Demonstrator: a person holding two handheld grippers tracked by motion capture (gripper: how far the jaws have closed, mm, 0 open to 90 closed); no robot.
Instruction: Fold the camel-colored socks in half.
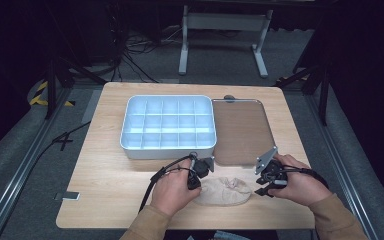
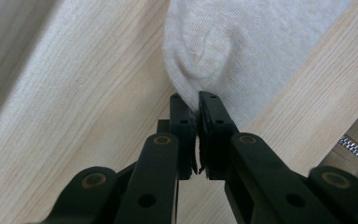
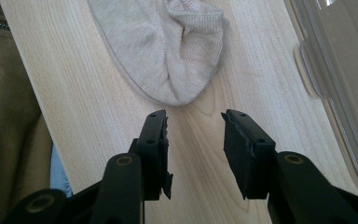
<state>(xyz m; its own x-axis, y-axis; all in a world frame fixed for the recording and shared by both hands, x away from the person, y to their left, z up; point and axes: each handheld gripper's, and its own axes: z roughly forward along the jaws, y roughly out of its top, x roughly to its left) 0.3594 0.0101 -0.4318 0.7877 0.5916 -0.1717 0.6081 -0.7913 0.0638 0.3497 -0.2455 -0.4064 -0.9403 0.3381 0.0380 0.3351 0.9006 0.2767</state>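
Lying flat, beige sock [image 1: 226, 192] pinched by left gripper [image 2: 196, 109].

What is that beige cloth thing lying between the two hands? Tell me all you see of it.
It looks like a short beige sock of fine knit, lying flat and slightly rumpled on the wooden table near the person's edge. The left hand-held gripper is shut on one end's edge. The right hand-held gripper is open just short of the rounded other end, not touching.
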